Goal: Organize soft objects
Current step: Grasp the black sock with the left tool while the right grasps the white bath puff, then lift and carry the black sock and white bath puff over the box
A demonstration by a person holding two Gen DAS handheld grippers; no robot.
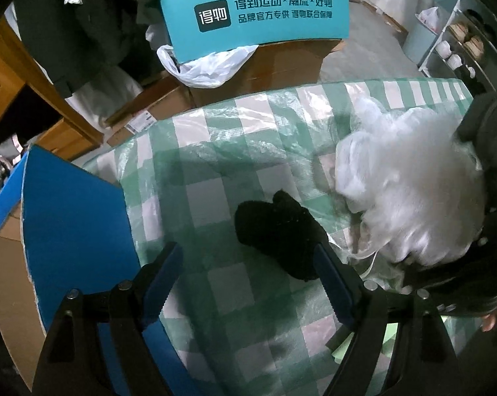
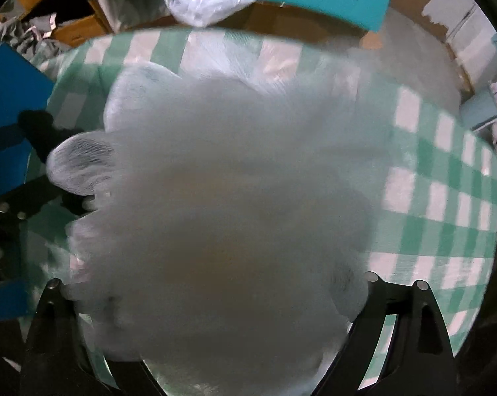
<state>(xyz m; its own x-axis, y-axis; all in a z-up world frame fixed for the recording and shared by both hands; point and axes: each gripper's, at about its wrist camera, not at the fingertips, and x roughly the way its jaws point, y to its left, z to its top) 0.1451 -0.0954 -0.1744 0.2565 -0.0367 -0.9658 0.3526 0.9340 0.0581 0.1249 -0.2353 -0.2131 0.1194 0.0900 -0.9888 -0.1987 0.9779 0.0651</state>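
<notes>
L gripper (image 1: 248,270) hangs over the green-check cloth (image 1: 215,138) w/ jaws spread wide, nothing between the pads. The black soft item (image 1: 278,231), a knit glove or sock by the look, lies on the cloth at centre of the left-wrist frame, just fwd of the tips. Its long axis runs diagonally, upper-left to lower-right in frame; the lower-right end sits touching or right against the R-side blue finger (image 1: 334,283), while the L-side one is well apart from it. So the item is off-centre in the gap, biased toward frame right. Judgement: the L hand is the nearer one for it, and a small shift toward frame right plus a twist to cross the long axis would be needed before closing.

R gripper (image 2: 215,297): the white fluffy mesh bundle (image 2: 215,181) fills nearly the whole right-wrist frame, blurred, pressed close to the lens and covering the fingertips. Finger bases sit wide apart at the bottom of frame; whether the tips pinch the bundle can't be told. In the left-wrist view the same bundle (image 1: 410,198) is at mid-right, just beside the black item.

Blue box flap (image 1: 70,217) at lower left of the left-wrist frame, brown carton (image 1: 4,290) under it, a likely drop spot, close on the L gripper's side. Teal printed box (image 1: 258,10) sits top centre, beyond the cloth's far edge.
</notes>
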